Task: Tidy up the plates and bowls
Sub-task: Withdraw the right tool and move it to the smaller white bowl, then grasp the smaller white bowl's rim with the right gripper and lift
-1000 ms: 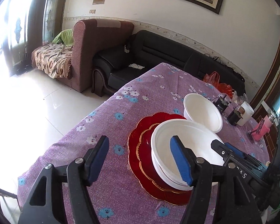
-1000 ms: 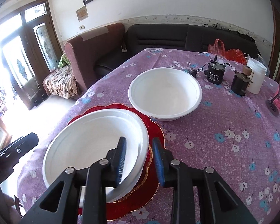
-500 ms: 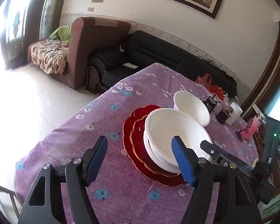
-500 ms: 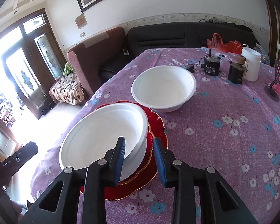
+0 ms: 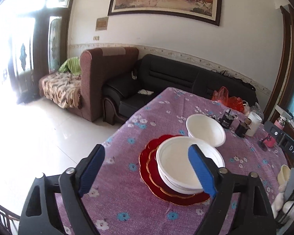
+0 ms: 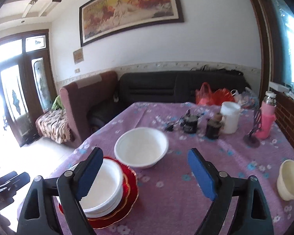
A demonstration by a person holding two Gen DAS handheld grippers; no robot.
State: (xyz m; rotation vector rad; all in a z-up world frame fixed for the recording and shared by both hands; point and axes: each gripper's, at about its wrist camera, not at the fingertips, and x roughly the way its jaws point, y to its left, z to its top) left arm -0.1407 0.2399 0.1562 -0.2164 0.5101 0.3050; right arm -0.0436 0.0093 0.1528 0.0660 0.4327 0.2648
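Two red gold-rimmed plates [image 5: 152,168] lie stacked on the purple flowered table [image 5: 139,211], with white bowls [image 5: 178,162] nested on top; the stack also shows in the right wrist view [image 6: 105,184]. A separate white bowl [image 5: 205,129] sits just behind the stack; it also shows in the right wrist view [image 6: 142,148]. A small cream bowl [image 6: 289,178] stands at the right. My left gripper [image 5: 147,172] is open and empty, held above and short of the stack. My right gripper [image 6: 147,174] is open and empty, raised above the table.
Dark jars [image 6: 190,124], a white jar [image 6: 230,119], a pink bottle [image 6: 266,121] and red bags [image 6: 213,96] stand at the table's far end. Sofas [image 5: 166,78] stand beyond the table. The table edge drops to the tiled floor [image 5: 39,133] on the left.
My right gripper has opened off the white bowl's rim, leaving it on the stack, and has risen and drawn back. My left gripper has also pulled back and tilted up, still open.
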